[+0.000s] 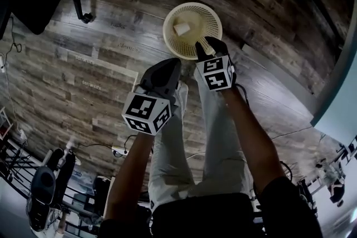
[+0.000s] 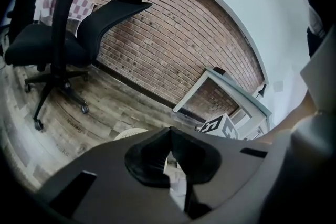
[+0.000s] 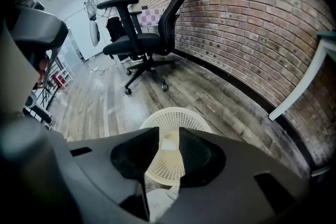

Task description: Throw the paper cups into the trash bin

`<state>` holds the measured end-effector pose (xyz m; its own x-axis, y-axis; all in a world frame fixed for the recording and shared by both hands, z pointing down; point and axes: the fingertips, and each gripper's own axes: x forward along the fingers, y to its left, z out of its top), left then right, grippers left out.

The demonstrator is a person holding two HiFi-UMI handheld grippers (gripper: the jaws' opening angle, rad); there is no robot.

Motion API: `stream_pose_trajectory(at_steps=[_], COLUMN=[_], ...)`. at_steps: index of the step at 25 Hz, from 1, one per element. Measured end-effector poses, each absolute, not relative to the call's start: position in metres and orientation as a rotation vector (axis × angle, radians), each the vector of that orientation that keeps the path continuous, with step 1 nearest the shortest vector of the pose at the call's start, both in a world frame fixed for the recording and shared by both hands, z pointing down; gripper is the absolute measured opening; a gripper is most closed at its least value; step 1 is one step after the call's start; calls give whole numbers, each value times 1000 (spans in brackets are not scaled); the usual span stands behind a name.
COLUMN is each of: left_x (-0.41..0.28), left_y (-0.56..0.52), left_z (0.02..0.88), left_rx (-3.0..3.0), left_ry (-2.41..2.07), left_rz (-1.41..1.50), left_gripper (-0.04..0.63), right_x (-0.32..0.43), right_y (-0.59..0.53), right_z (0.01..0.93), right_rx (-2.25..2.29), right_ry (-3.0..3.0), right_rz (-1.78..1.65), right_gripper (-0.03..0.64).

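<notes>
The weathered wood-plank floor [image 1: 83,64] fills most of the head view. The red brick wall [image 3: 247,29] behind it shows only in the two gripper views.

You have one black office chair [image 3: 139,39]. It is whole in both gripper views, but the top left corner of the head view cuts it down to a dark mass and a castor. One person in a white top [image 3: 107,0] stands far behind it, too small to read further.

Your own light trousers [image 1: 215,142] and both forearms cover the floor below the grippers.

There is one cream perforated plastic trash bin [image 1: 209,17], standing on the floor in front of your feet. Your right gripper [image 3: 169,134] hides its near rim in the head view, and in the left gripper view only a sliver of rim clears the gripper body.

The right gripper's jaws stand a little apart and grasp nothing; the bin shows through the gap. Your left gripper [image 2: 169,131] is beside it. Its jaw tips meet, clenched on nothing.

You can count two marker cubes, one on the left gripper [image 1: 146,112] and one on the right [image 1: 216,72].

One pale paper cup [image 1: 182,28] lies inside the bin on its bottom. It is too blurred to tell whether it is upright or tipped over.
</notes>
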<state>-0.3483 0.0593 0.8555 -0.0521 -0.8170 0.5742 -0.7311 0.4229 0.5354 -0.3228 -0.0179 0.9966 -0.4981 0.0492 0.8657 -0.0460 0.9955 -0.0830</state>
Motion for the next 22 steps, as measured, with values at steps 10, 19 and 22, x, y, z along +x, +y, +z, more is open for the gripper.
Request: stream_pose_trajectory(at_steps=[10,19,22], left_x=[-364,-374,-365], left_y=[79,98,104], left_z=[743,656,634], left_rx=[1264,1279,1327], left_ry=[-1958,-2069,-2063], left_rz=[-215,-196,-141], left_gripper=[9,9,9], right_x=[-315,-336,-339], right_y=[4,17,19], right_z=[863,741,706], right_rx=[-19,4,6], right_ry=[-2144,-2264,-2294], right_rz=[98,115,86], right_gripper=[50,6,6])
